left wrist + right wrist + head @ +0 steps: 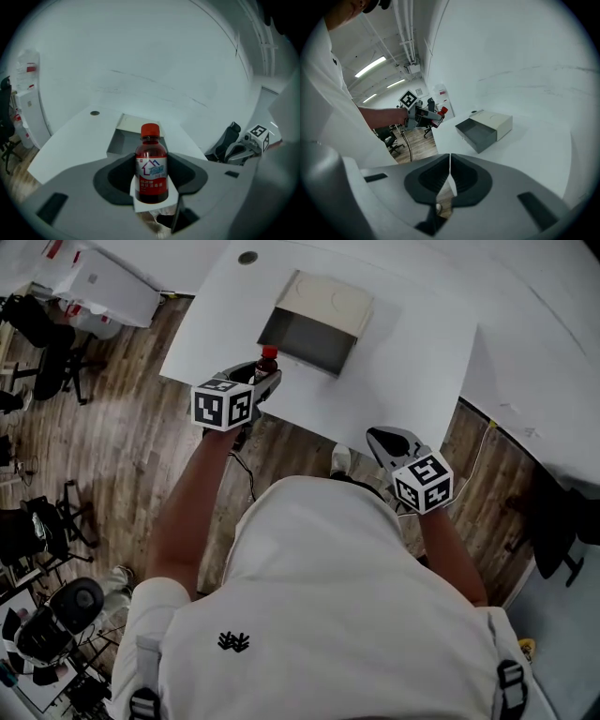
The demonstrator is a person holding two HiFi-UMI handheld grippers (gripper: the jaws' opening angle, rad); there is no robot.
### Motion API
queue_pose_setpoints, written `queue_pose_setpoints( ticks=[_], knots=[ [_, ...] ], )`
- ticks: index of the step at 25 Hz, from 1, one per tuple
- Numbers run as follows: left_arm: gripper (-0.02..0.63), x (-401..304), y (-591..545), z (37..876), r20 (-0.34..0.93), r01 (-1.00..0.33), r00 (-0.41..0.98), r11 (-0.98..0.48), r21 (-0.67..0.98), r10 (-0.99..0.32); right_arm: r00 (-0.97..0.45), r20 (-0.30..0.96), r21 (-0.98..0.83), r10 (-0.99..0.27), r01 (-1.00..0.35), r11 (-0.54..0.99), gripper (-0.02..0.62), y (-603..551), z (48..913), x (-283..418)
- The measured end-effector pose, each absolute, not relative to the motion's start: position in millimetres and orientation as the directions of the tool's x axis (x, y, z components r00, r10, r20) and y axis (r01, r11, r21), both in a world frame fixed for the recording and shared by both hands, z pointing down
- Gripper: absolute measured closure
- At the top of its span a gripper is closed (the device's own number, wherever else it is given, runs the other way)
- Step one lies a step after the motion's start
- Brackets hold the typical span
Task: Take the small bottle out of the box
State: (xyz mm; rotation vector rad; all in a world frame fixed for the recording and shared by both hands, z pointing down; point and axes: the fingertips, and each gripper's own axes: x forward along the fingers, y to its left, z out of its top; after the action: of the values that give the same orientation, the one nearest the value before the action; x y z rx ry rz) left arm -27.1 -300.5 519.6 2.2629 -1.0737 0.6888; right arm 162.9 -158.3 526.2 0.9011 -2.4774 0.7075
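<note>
Left gripper (pixel 263 381) clamped on small bottle (pixel 151 164) — outside box (pixel 333 301), right gripper (pixel 450 163) closed, empty

There's the left tool (pixel 259 381) with the small bottle (pixel 267 363) upright between its jaws, red cap up, at the white surface's (pixel 412 371) near edge, just beside the open box (pixel 314 320). The right tool (pixel 392 443) hangs off the edge, above the wooden floor (pixel 141 465).
</note>
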Motion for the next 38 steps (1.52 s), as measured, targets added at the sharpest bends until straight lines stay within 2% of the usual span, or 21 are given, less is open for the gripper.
queue_pose_setpoints(
  ticks=[14,26,38],
  knots=[
    [0.390,-117.1,-198.5,475.6,0.542,-0.784,0.609,-0.544,0.300,-0.578,-0.708,0.548,-0.265,-0.446,-0.652,0.710,0.586,-107.0,508.4,65.7],
    [0.390,-149.5,-117.7,448.4,0.458,-0.723,0.685,-0.606,0.331,-0.567,-0.679,0.554,-0.229,-0.482,-0.680,0.696,0.586,-60.0,499.6,19.6],
    [0.390,-169.5,-77.9,445.1,0.431,-0.697,0.709,-0.644,0.314,-0.558,-0.647,0.550,-0.199,-0.529,-0.716,0.669,0.586,-27.1,494.7,1.6]
  ],
)
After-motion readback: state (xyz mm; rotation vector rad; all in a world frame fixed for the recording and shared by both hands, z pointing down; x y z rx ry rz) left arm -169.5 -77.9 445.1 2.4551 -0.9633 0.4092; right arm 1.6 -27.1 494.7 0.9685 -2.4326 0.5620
